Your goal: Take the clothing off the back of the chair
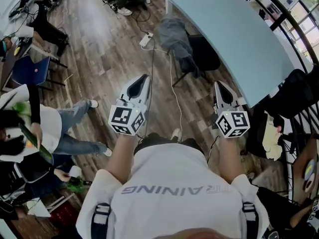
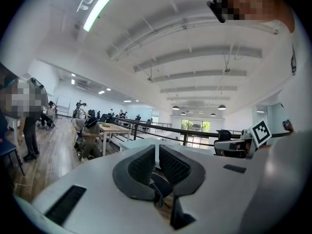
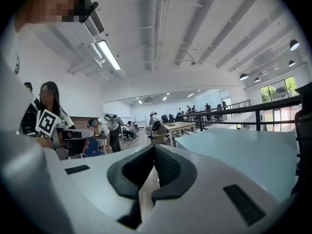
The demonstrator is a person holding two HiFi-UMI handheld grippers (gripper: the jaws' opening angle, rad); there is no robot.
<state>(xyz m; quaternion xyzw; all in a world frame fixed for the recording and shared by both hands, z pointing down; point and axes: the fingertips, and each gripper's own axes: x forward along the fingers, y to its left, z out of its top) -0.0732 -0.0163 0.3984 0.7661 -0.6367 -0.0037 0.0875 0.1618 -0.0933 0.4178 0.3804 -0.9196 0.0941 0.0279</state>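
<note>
Clothing (image 1: 174, 36) — grey cloth, soft, matt, creased, draped on black chair (image 1: 205, 54). Beside chair: surface (image 1: 234, 29) smooth, pale blue, matt; floor (image 1: 99, 59) wood planks, slight sheen. Left gripper (image 2: 157, 147) — white matt plastic; jaws faced black, dimpled.

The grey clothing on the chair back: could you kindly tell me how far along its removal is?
Done: nothing yet; the grey clothing still drapes the back of the black chair. In hand: the left tongs and right tongs, both shut and empty, point toward it without touching. Left: reach, grip, lift it off.
</note>
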